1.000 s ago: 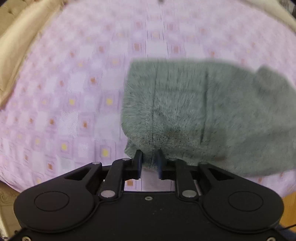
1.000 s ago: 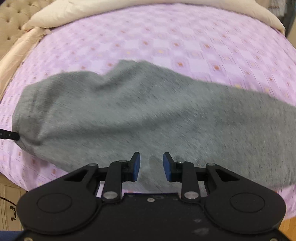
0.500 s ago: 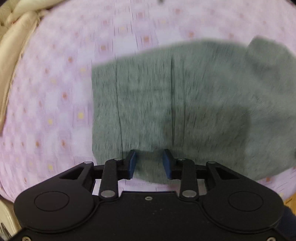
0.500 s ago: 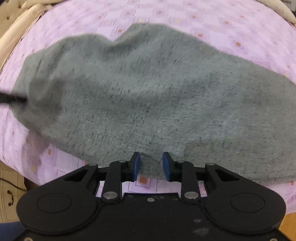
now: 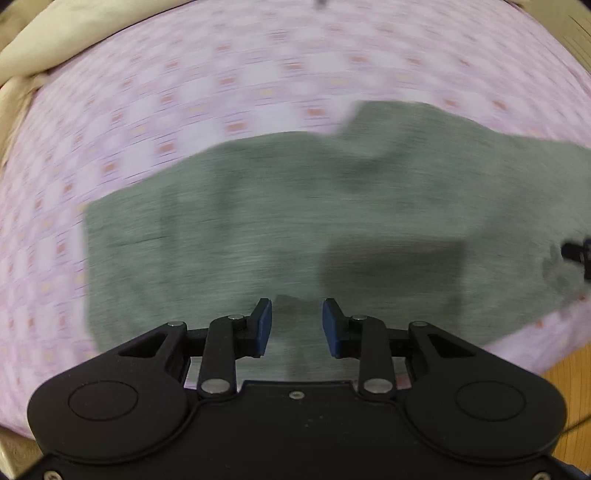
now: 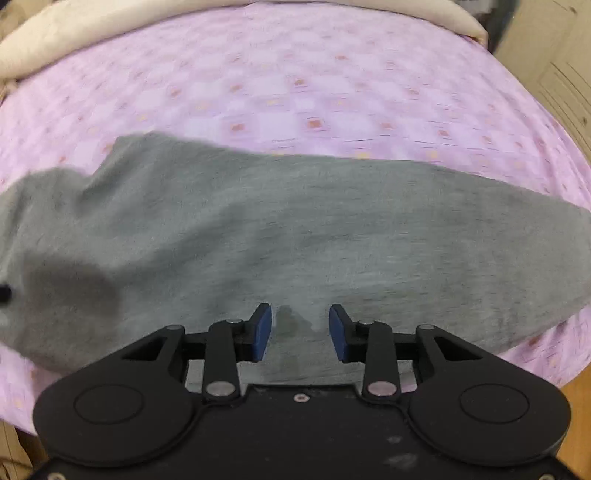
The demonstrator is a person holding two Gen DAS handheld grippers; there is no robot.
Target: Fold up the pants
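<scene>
Grey pants (image 5: 258,229) lie flat, stretched sideways across a lilac patterned bedspread (image 5: 221,74). My left gripper (image 5: 297,325) hovers over their near edge, pointing steeply down; its jaws stand apart and are closing, the cloth lying below them unpinched. In the right wrist view the pants (image 6: 295,229) run from the left edge to the right. My right gripper (image 6: 300,328) is over their near edge too, jaws opening, with cloth beneath and nothing pinched. A dark tip of the other gripper (image 5: 576,253) shows at the pants' right end.
A cream pillow or duvet (image 6: 74,29) lines the far side of the bedspread (image 6: 295,74). Wooden floor (image 5: 569,380) shows past the bed's near right corner. A pale panelled door or wardrobe (image 6: 554,74) stands at the far right.
My left gripper let go of the pants' near edge, its jaws widened, and it slid sideways along the cloth. My right gripper's jaws spread wider. The pants now lie flatter.
</scene>
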